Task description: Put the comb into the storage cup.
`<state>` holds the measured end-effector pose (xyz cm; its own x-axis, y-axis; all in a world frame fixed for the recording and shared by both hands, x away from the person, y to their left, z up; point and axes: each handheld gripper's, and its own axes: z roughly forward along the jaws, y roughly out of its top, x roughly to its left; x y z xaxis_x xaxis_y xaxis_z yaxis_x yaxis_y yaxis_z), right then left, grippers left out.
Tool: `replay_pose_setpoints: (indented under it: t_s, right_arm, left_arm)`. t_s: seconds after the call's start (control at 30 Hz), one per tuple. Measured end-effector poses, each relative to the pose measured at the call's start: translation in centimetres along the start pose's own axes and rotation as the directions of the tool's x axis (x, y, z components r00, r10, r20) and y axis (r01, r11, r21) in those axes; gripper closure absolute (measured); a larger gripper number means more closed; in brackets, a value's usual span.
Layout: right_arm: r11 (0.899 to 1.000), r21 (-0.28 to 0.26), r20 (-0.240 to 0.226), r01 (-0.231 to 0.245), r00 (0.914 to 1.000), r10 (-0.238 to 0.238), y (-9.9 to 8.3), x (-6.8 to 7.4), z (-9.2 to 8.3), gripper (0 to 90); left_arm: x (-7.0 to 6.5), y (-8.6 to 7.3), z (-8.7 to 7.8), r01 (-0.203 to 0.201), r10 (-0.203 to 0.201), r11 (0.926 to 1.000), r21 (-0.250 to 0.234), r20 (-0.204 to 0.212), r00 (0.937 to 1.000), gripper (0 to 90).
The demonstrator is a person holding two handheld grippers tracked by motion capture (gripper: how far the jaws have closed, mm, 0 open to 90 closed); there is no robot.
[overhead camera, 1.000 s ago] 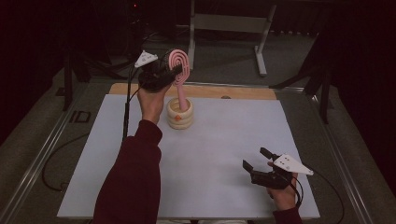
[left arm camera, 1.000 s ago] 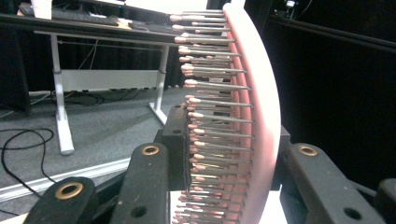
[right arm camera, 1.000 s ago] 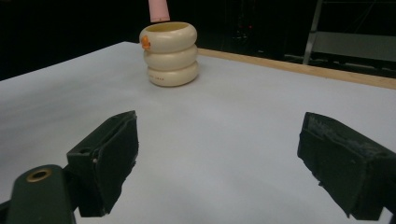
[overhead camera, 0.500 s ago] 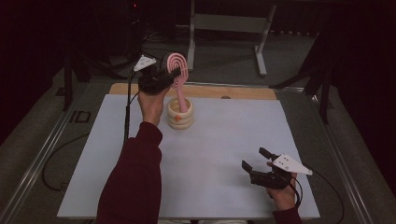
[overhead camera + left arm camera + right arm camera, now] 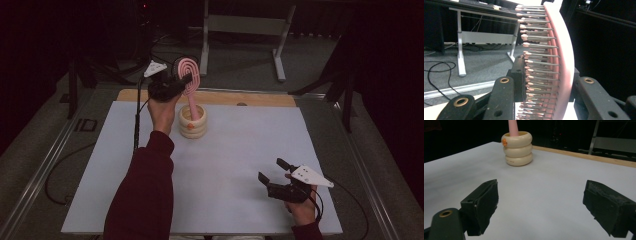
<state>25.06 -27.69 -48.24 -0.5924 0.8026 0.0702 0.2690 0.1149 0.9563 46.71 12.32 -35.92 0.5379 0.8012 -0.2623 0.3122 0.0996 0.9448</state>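
Not much has moved since the earlier picture: the left gripper has only crept a tiny bit, with the pink hairbrush in the same spot above the cup. The right gripper has stayed put near the front right of the white table.

The left gripper is clamped on the head of the hairbrush. In the left gripper view one black jaw presses on the pin side and the other on the smooth pink back. The brush stands almost straight up, leaning a little. Its handle goes down into the cream cup, which looks like three fat rings stacked up. The cup sits near the back of the table, close to the wooden strip. It is hard to tell if the handle tip touches the bottom of the cup, because the rim hides it.

The right gripper has its jaws wide apart and holds nothing. It sits low over the table, well away from the cup, looking toward it.

The job in hand looks like standing the brush in the cup. To do it well, keep the brush straight over the middle of the cup and go slowly. Do not push sideways, or the light cup could tip or slide. Let go only when the handle rests inside. The free gripper could steady the cup if it wobbles.
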Motion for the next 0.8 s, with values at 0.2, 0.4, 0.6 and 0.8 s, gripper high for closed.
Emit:
replay_pose_setpoints:
  t_s: [0.2,0.4,0.6,0.8]
  right_arm:
    - [1.000,0.003,-0.002,-0.001,1.0000,0.001,-0.1,-0.1,0.0,13.2]
    - [1.000,0.005,-0.002,-0.001,1.0000,0.001,-0.1,-0.1,0.0,13.3]
    - [1.000,0.006,0.000,0.000,1.0000,0.000,-0.1,-0.1,0.0,13.3]
    - [1.000,0.006,-0.002,-0.001,1.0000,0.001,-0.1,-0.1,-0.1,13.3]
  left_arm:
    - [0.2,-0.5,0.4,0.012,-0.012,0.9999,0.011,-0.006,0.9999,64.7]
    - [0.2,-0.9,0.7,0.014,-0.014,0.9998,0.016,-0.012,0.9998,64.7]
    - [0.2,-1.2,0.8,0.017,-0.016,0.9998,0.015,-0.020,0.9997,64.7]
    - [0.0,-1.9,1.2,0.015,-0.014,0.9994,0.030,-0.022,0.9997,64.7]
